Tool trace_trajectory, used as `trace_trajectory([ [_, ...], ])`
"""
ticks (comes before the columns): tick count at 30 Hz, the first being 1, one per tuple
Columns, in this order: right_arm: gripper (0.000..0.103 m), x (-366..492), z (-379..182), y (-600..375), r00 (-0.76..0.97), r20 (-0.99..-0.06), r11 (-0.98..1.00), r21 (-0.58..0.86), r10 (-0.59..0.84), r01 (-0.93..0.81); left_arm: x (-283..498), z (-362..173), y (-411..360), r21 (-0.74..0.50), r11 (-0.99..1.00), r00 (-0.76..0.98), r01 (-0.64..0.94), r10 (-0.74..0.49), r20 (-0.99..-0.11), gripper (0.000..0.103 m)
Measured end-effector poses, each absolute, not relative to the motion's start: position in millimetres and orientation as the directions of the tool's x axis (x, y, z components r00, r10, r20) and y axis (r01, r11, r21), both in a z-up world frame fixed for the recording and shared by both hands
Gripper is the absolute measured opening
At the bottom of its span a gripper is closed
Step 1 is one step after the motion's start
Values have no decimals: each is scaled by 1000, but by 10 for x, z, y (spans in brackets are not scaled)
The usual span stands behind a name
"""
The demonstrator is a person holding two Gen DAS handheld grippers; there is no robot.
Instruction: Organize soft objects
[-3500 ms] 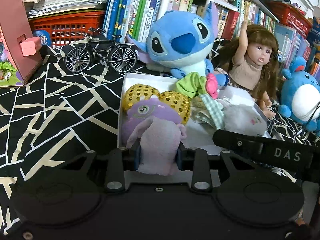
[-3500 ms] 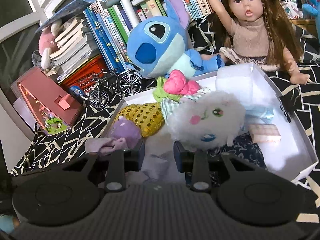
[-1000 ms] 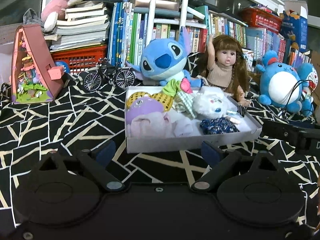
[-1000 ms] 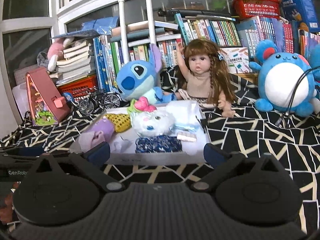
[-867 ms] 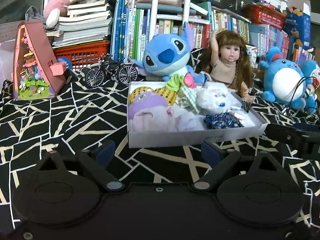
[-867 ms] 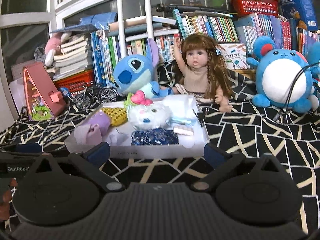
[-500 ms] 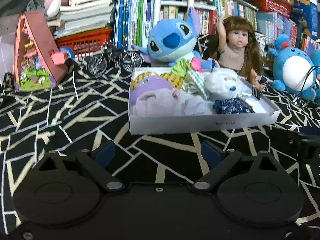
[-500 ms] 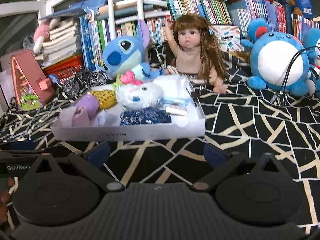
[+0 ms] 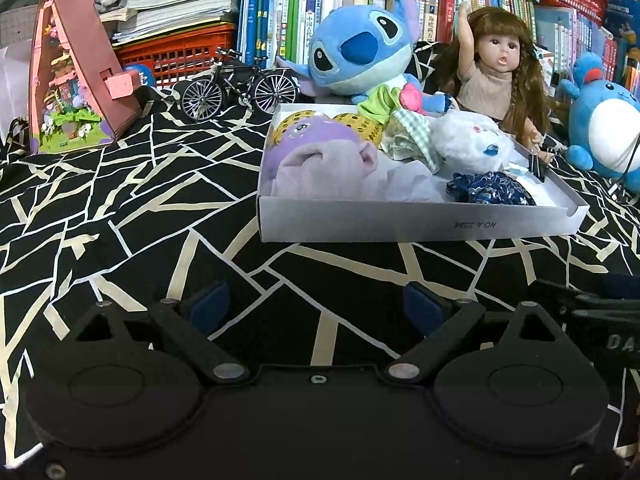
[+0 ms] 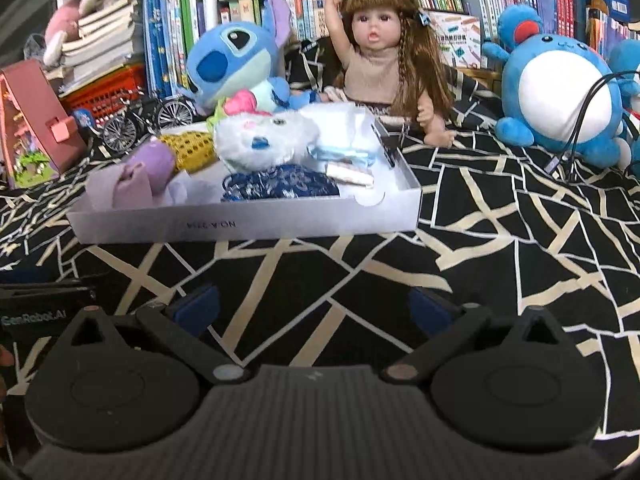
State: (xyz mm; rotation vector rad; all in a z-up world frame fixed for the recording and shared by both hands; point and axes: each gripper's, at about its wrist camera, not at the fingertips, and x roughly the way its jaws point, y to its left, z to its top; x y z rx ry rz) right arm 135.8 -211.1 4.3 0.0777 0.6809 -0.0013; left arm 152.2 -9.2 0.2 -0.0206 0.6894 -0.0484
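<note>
Both tools stand with fingers spread wide and hold nothing: the left tool and the right tool sit low over the black cloth with cream crackle lines, in front of the shallow white cardboard box. The soft things lie inside it: a lilac plush toy at the left end, a fluffy white plush animal toward the right, a dark blue patterned fabric pouch against the front wall. The sorting looks nearly or fully done. The risk I see is that the lilac toy bulges above the low rim; a nudge to the light box could tip it out onto the cloth
</note>
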Motion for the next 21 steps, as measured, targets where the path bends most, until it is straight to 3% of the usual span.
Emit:
trace_trajectory([
  [8,103,1399,9,-2035,758,-652,999,17,-14,33,1564,-18,-127,-16,999,760,39,-40,-649,102],
  [21,103,1397,4,-2047,756,-654,999,21,-8,29,1585,-37,-155,0,999,754,38,-28,-656,103],
])
